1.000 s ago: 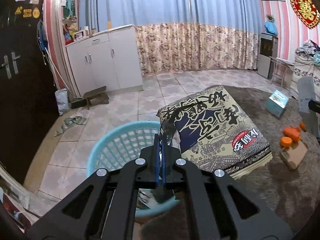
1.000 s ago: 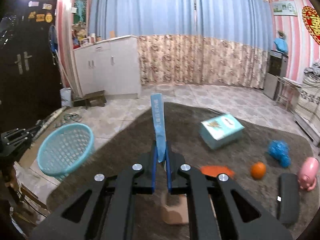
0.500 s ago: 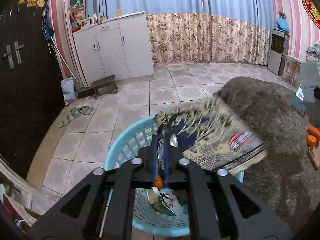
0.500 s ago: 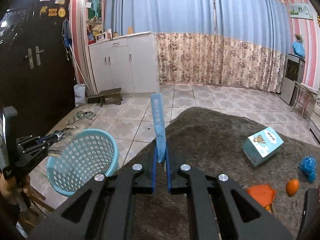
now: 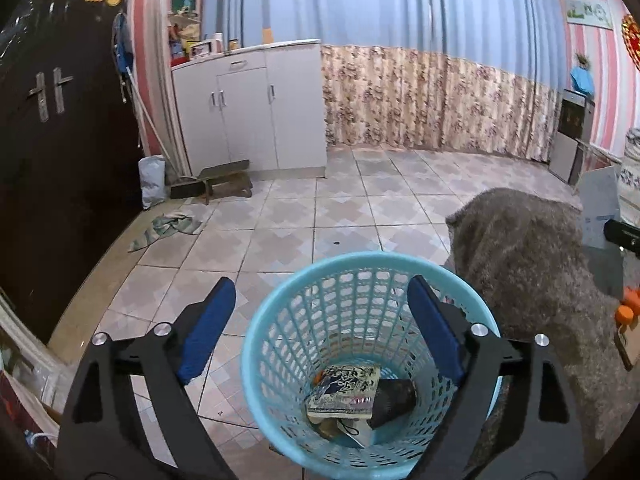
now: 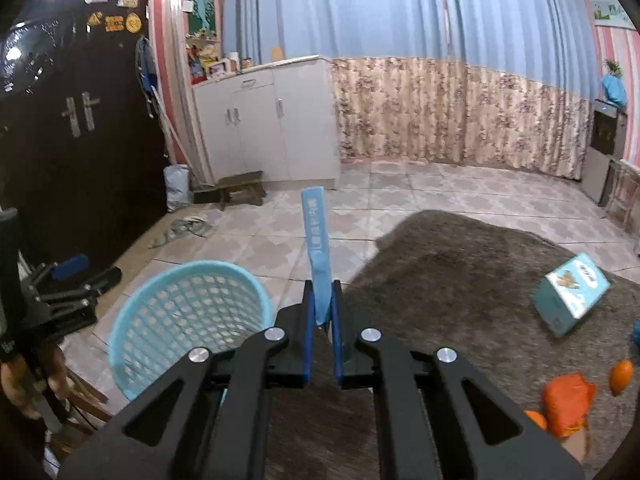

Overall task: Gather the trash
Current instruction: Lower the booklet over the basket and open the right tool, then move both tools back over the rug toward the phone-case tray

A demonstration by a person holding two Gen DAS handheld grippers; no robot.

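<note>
A light-blue mesh basket stands on the tiled floor at the rug's edge. A patterned snack bag lies at its bottom among other scraps. My left gripper hovers over the basket. Its jaws are opening wide, one on each side of the rim, with nothing between the pads. In the right wrist view the basket sits low on the left, with the left gripper beyond it. My right gripper is shut on a flat blue wrapper strip, which stands upright, just right of the basket.
A shaggy brown rug carries a teal carton, an orange wrapper and an orange fruit. A white cabinet, a low stool and a floor rag lie further back. A dark door closes the left side.
The left jaws went from shut to wide apart, and the patterned bag dropped into the basket. Both grippers moved closer to the basket. The right grip on the strip is unchanged.
</note>
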